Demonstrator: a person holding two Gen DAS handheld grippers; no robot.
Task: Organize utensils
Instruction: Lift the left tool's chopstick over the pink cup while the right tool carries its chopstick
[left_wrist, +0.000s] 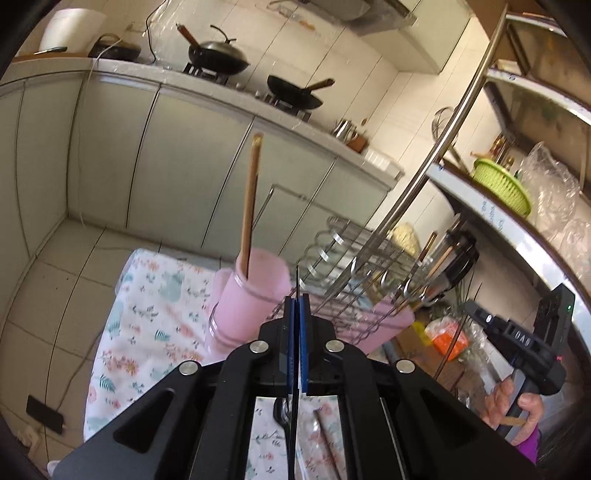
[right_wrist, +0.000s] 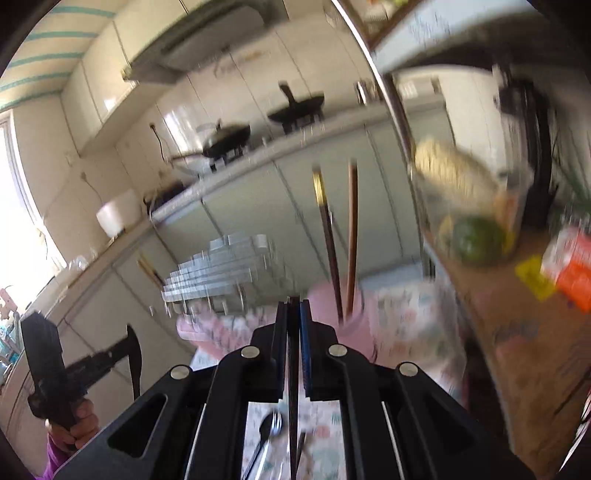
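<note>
My left gripper (left_wrist: 297, 301) is shut on a thin black utensil (left_wrist: 294, 424), seen edge-on between the blue pads. Ahead of it stands a pink cup (left_wrist: 255, 295) with a wooden chopstick (left_wrist: 251, 199) upright in it. Beside the cup is a wire dish rack (left_wrist: 351, 258). My right gripper (right_wrist: 294, 304) is shut on a dark chopstick (right_wrist: 293, 387). Its view is blurred. In front of it a pink holder (right_wrist: 343, 314) has two chopsticks (right_wrist: 328, 229) standing in it. The right gripper (left_wrist: 476, 310) also shows at the right of the left wrist view, held by a hand.
A floral cloth (left_wrist: 147, 314) covers the table; a black spoon (right_wrist: 264, 430), a fork and more sticks lie on it below the grippers. A slanted metal pole (left_wrist: 443, 136) and a shelf with a green basket (left_wrist: 502, 184) stand to the right. Woks (left_wrist: 218, 55) sit on the far stove.
</note>
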